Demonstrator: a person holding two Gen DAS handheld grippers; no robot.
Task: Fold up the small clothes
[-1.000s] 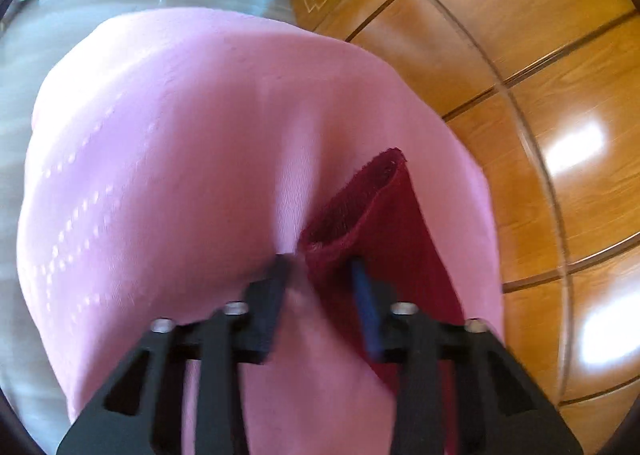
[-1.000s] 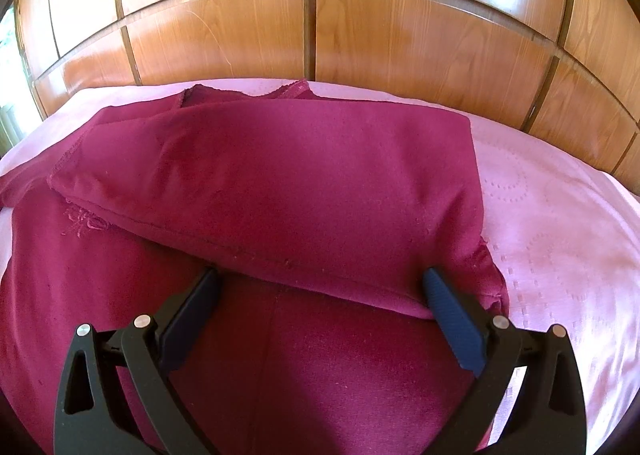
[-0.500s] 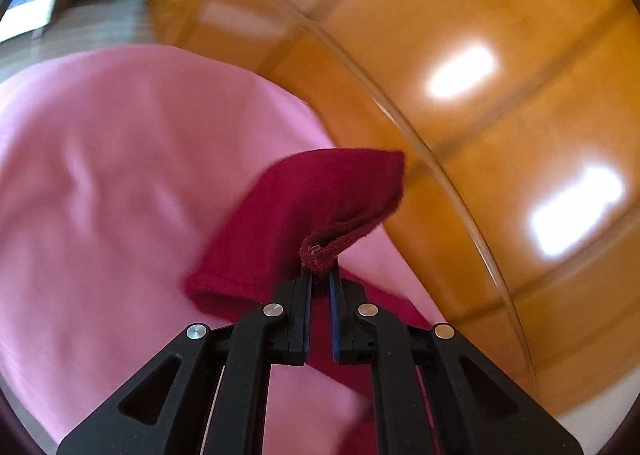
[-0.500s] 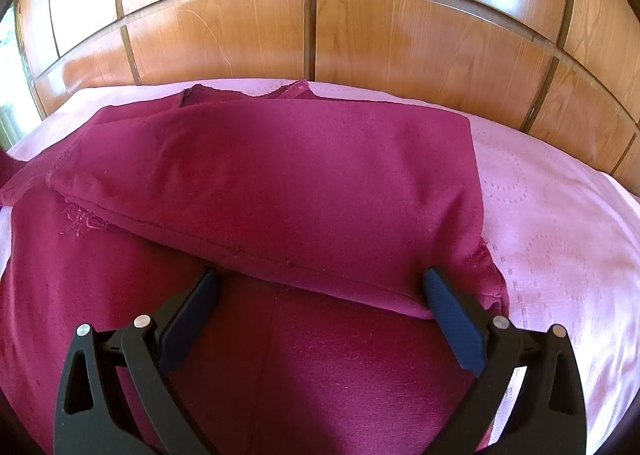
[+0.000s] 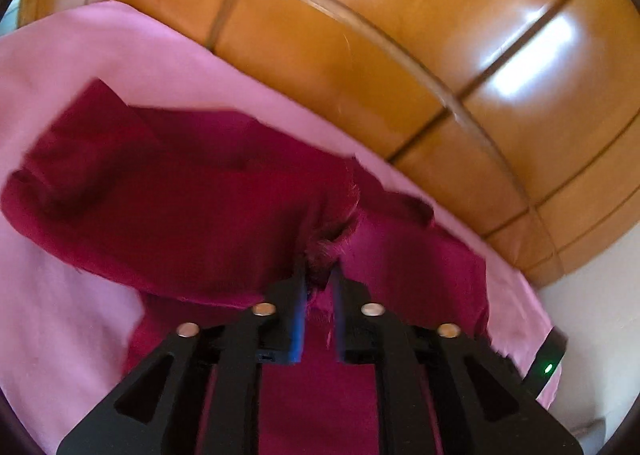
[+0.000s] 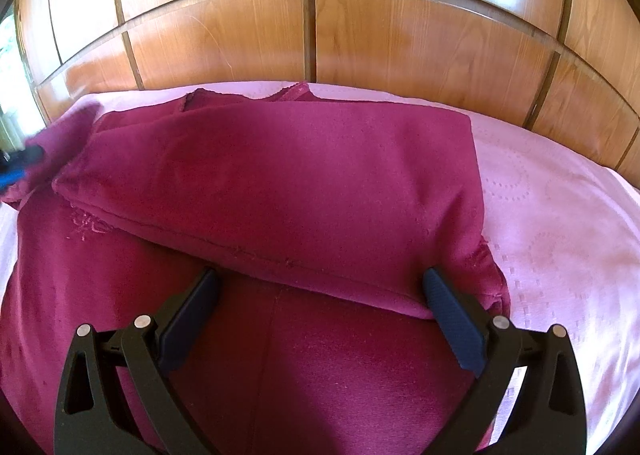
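Note:
A dark red garment [image 6: 280, 183] lies on the pink bed cover [image 6: 560, 235], its right sleeve folded across the chest. My right gripper [image 6: 320, 279] stands open and low over the garment, one finger on each side of the folded sleeve's lower edge, holding nothing. In the left wrist view the left sleeve [image 5: 180, 195] is pulled across the body of the garment [image 5: 420, 255]. My left gripper [image 5: 319, 269] is at the fuzzy cuff [image 5: 332, 239]; its jaws are opening, a narrow gap apart, the cuff's end still between the tips. Its blue pad [image 6: 16, 171] shows blurred at the right view's left edge.
A glossy wooden headboard [image 6: 312, 39] rises right behind the garment. Bare pink cover [image 5: 60, 295] lies to the left and right of it. A black device with a green light [image 5: 548, 363] sits low right in the left wrist view, by a white wall [image 5: 600, 315].
My left gripper shut on the sleeve's cuff, carried it fast across toward the garment's body while rolling, and its jaws have now parted. The right gripper and folded sleeve stayed still.

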